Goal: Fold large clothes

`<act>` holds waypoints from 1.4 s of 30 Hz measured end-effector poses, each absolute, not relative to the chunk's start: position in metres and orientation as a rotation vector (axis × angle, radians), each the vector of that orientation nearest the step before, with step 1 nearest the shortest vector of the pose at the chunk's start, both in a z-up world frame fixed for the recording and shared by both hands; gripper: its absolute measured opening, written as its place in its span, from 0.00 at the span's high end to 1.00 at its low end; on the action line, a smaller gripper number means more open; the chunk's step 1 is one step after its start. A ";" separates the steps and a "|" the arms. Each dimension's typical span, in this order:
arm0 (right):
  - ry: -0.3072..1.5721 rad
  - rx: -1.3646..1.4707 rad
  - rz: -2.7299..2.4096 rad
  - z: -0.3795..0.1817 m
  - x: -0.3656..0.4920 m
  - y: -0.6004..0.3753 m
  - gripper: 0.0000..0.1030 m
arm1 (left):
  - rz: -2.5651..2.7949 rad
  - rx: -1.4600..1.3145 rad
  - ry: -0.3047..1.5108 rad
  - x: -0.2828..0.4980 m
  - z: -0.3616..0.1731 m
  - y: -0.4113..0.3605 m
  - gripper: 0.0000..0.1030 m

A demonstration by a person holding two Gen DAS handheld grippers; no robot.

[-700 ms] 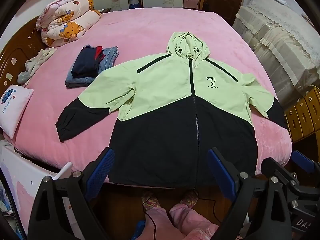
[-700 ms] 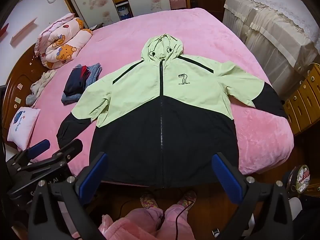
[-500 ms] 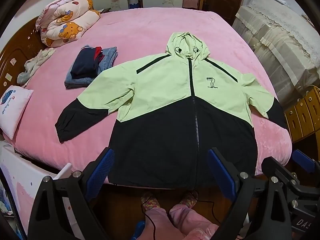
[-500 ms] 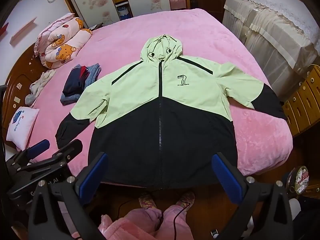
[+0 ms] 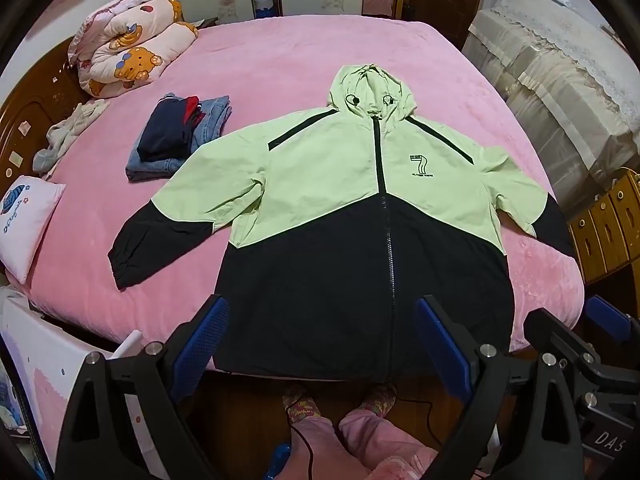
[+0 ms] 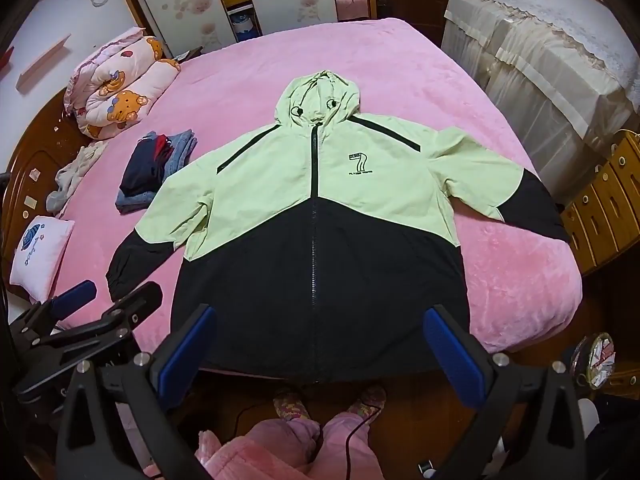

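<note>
Light-green and black hooded zip jacket (image 5: 360, 216) lies spread flat, front up, on the pink plush bed (image 5: 280, 52), its black hem at the near edge and its hood toward the far edge. We see the zip closed up to the collar, and both sleeves stretched out sideways: one black cuff rests on the bed toward the headboard side, the other black cuff reaches the opposite edge of the bed.

We hold the left tongs (image 5: 322, 340) above the near edge, angled down at the hem, jaws wide apart with nothing between the blue pads. The right tongs (image 6: 320, 344) hang just beside them, likewise spread wide and empty, not touching the cloth.

Beyond the headboard-side sleeve sits a folded stack of dark and denim clothes (image 5: 180, 136), just beside the jacket's shoulder. Near the far headboard-side corner rests a rolled pink quilt with bear print (image 5: 128, 44). A small white pillow (image 5: 24, 220) lies at the headboard-side edge. Below the tongs we see a person's pink trousers (image 6: 280, 448) and patterned socks on the floor.
</note>
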State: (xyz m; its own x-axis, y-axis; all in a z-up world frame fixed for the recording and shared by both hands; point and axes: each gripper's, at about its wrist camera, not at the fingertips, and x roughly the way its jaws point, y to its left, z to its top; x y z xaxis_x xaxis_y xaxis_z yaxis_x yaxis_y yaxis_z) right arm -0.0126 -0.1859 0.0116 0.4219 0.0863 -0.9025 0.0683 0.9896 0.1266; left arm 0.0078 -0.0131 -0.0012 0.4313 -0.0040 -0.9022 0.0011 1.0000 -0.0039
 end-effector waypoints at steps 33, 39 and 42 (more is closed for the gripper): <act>1.100 0.117 0.026 0.019 -0.004 -0.216 0.00 | 0.053 -0.039 1.112 0.008 0.002 -0.029 0.10; 1.061 0.124 0.040 0.021 -0.010 -0.226 0.00 | 0.095 -0.127 1.078 0.005 0.014 -0.031 0.10; 1.070 0.164 0.035 0.013 -0.009 -0.232 0.00 | 0.067 -0.149 1.088 0.003 0.012 -0.030 0.10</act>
State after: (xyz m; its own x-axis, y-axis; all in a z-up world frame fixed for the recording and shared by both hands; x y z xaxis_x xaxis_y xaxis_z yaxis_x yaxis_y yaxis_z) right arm -0.0094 -0.2318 0.0130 0.4806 0.1084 -0.8702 0.0508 0.9872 0.1510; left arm 0.0025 -0.0304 0.0121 0.4638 -0.0191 -0.8857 -0.1277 0.9879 -0.0882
